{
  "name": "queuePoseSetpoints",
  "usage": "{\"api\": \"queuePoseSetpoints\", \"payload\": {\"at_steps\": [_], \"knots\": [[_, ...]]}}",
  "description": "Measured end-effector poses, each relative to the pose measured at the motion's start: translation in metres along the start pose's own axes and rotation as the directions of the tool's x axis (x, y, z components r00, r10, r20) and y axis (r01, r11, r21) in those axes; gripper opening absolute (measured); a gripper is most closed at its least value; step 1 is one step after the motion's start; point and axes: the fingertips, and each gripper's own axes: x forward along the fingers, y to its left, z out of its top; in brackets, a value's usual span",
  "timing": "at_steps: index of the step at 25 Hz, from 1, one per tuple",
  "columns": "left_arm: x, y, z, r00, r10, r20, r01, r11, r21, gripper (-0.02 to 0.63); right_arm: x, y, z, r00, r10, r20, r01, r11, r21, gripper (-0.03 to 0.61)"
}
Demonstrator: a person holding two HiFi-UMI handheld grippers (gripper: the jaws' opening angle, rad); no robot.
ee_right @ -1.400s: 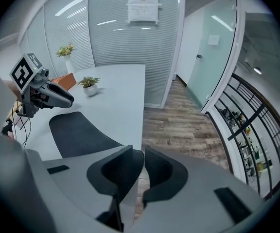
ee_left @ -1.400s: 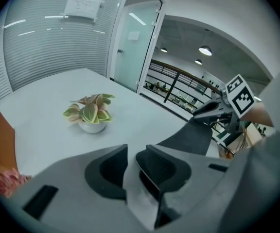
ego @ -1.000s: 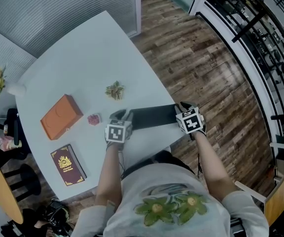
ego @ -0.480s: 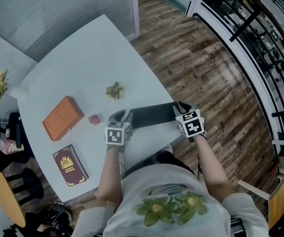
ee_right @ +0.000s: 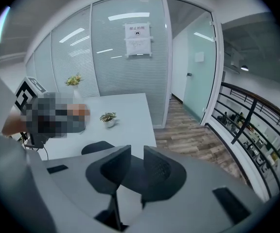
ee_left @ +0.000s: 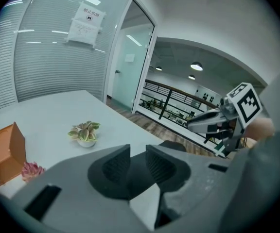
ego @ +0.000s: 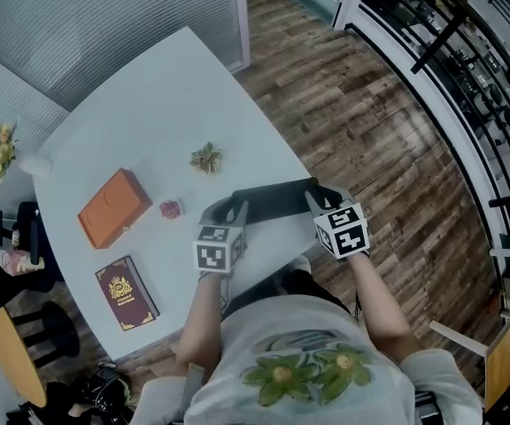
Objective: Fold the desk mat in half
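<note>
The dark desk mat (ego: 273, 199) shows as a narrow black strip near the front edge of the white table (ego: 149, 104), its near edge lifted off the tabletop. At the strip's left end my left gripper (ego: 229, 211) is shut on that edge. The black sheet fills the gap between its pads (ee_left: 116, 165). My right gripper (ego: 318, 198) is shut on the right end, with the mat (ee_right: 130, 174) dark between its pads (ee_right: 157, 169). The right gripper (ee_left: 213, 123) also appears across from the left gripper's view. The part of the mat under the grippers is hidden.
On the table stand an orange box (ego: 109, 207), a dark red book (ego: 126, 292), a small pink flower (ego: 170, 209) and a small potted plant (ego: 206, 158). A vase of flowers (ego: 0, 149) sits at the far left corner. Wooden floor (ego: 370, 131) and a railing lie to the right.
Both grippers have risen together, carrying the mat's near edge upward and a little farther over the table. The strip now sits higher in the head view.
</note>
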Motion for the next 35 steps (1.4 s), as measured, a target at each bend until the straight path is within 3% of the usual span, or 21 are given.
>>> {"api": "queuePoseSetpoints", "payload": {"at_steps": [10,22,30,35], "knots": [[-0.025,-0.039,0.006,0.998,-0.019,0.062,0.017,0.999,0.044,0.036,-0.031,0.037,0.017,0.994,0.047,0.096,-0.046,0.999,-0.015,0.041],[-0.057,-0.071,0.020,0.985,0.038,0.166,-0.048,0.997,0.056,0.005,-0.069,0.052,0.017,0.986,0.051,0.160,-0.052,0.999,0.000,0.017],[-0.063,-0.087,0.012,0.987,0.018,0.157,-0.026,0.998,0.052,0.005,-0.084,0.060,0.015,0.980,0.073,0.183,-0.074,0.997,0.000,0.017],[-0.067,-0.091,0.012,0.989,0.038,0.145,-0.051,0.995,0.087,0.005,-0.090,0.064,0.017,0.978,0.073,0.193,-0.074,0.997,-0.004,0.017]]}}
